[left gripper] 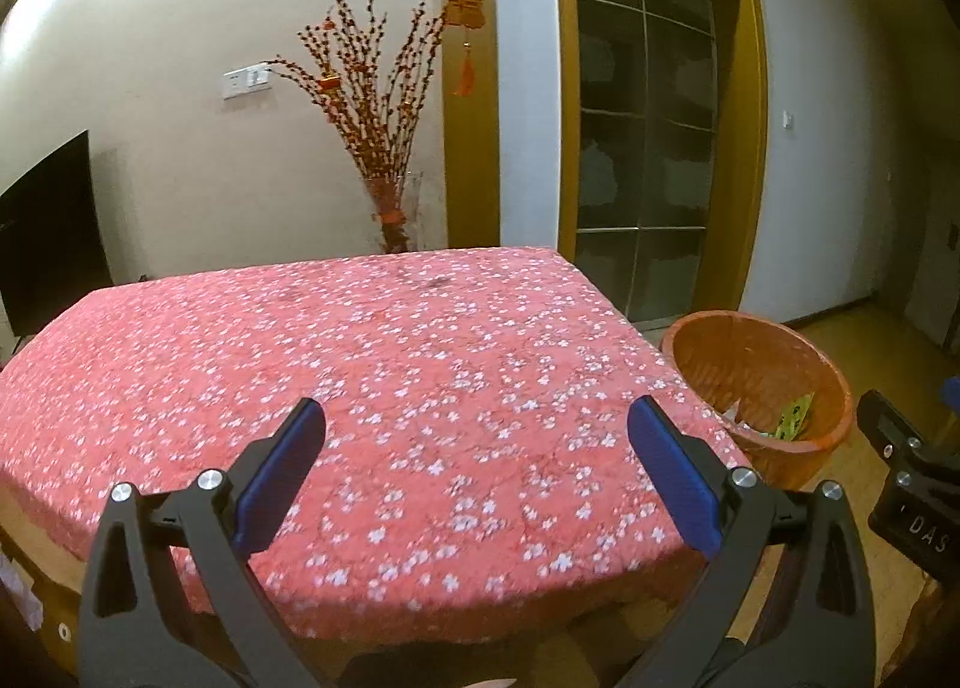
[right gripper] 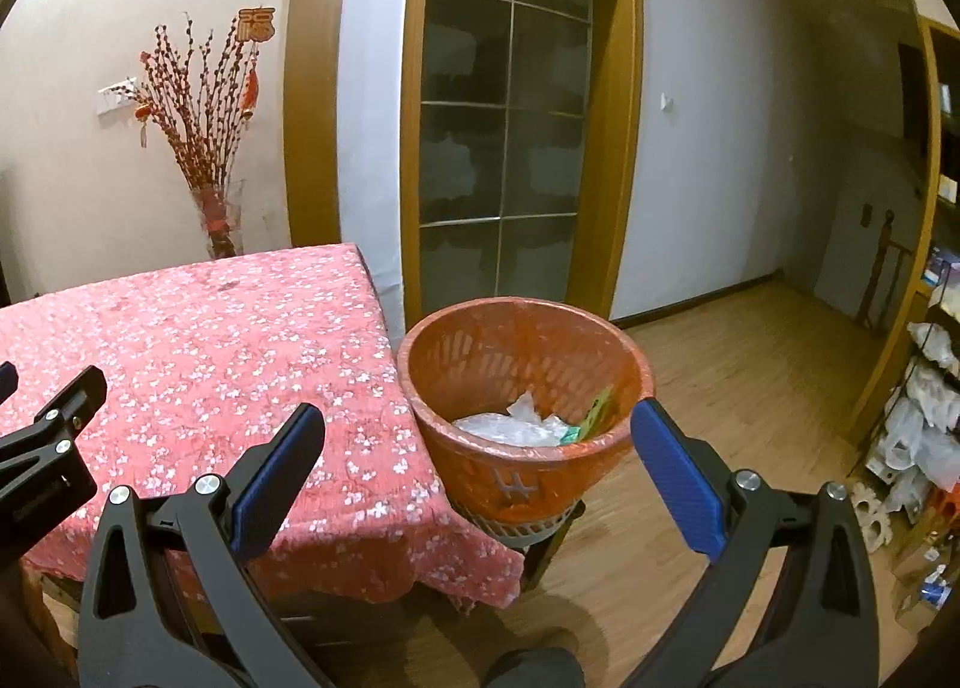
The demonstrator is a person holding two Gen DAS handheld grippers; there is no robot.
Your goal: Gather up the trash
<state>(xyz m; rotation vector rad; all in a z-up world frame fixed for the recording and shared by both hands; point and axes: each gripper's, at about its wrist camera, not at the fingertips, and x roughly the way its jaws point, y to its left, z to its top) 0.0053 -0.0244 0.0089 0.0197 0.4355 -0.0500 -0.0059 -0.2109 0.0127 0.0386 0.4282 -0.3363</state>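
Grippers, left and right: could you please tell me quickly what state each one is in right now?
Left gripper: open, holding nothing, over the table.
Right gripper: open, holding nothing, facing the orange basket.

Tabletop (left gripper: 390,364) bare; basket (right gripper: 528,364) mouth unobstructed.

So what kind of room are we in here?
Most likely a home dining or living room: a table under a pink floral tablecloth, a vase of red festive branches by the wall, and an orange wastebasket holding wrappers on the wooden floor.
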